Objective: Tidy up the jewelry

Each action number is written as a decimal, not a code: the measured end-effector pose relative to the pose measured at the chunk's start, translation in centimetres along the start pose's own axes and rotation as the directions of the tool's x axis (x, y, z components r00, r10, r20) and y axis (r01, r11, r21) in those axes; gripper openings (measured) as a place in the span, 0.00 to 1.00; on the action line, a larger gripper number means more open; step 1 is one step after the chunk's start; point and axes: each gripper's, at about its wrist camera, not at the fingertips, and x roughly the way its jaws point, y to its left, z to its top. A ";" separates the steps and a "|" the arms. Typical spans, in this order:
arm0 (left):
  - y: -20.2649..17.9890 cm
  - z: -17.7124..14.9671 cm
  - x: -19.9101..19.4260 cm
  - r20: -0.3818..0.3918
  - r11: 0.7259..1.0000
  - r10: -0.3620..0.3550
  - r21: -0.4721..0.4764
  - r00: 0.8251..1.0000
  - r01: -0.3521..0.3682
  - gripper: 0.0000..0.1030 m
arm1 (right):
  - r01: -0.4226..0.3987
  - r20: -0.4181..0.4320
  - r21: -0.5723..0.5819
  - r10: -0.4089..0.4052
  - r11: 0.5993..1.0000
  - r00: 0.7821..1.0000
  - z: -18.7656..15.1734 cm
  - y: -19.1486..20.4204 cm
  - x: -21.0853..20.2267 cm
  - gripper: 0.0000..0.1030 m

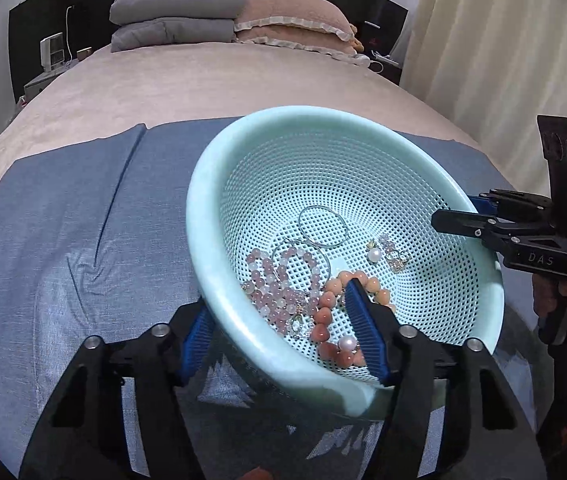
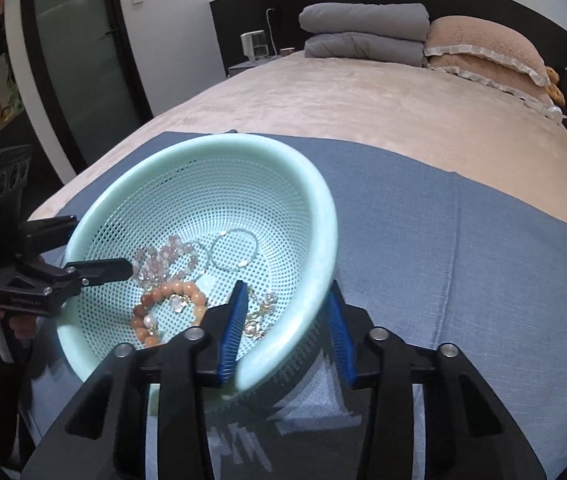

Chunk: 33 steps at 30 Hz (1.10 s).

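Both fingers pairs straddle basket (image 1: 203, 216) rim, contact unclear | holds bead bracelets (image 1: 283, 284), hoop (image 1: 322, 226)

We're in a home bedroom: a wide bed (image 2: 383, 112) under a beige blanket, frilled pink pillows (image 2: 483, 48) and folded grey quilts (image 2: 363, 28) against a dark headboard (image 2: 243, 12), cream curtains (image 1: 483, 40) alongside, a nightstand (image 1: 39, 82) beside it.

Basket (image 1: 243, 360): mint plastic, perforated mesh wall, smooth satin rim
Bangle (image 1: 322, 226): thin polished metal
Beads (image 1: 271, 280): pink, glossy, translucent
Bracelet (image 1: 325, 312): orange, matt sheen
Cloth (image 1: 63, 240): blue woven, matt
Bed (image 1: 203, 80): beige plush
Pads (image 1: 363, 332): blue ribbed rubber
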 end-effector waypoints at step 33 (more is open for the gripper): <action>-13.5 -4.9 -3.1 -0.074 0.989 -0.021 0.142 0.997 0.032 0.47 | 0.099 -0.013 0.115 -0.098 0.988 0.995 -10.4 -3.4 -11.0 0.29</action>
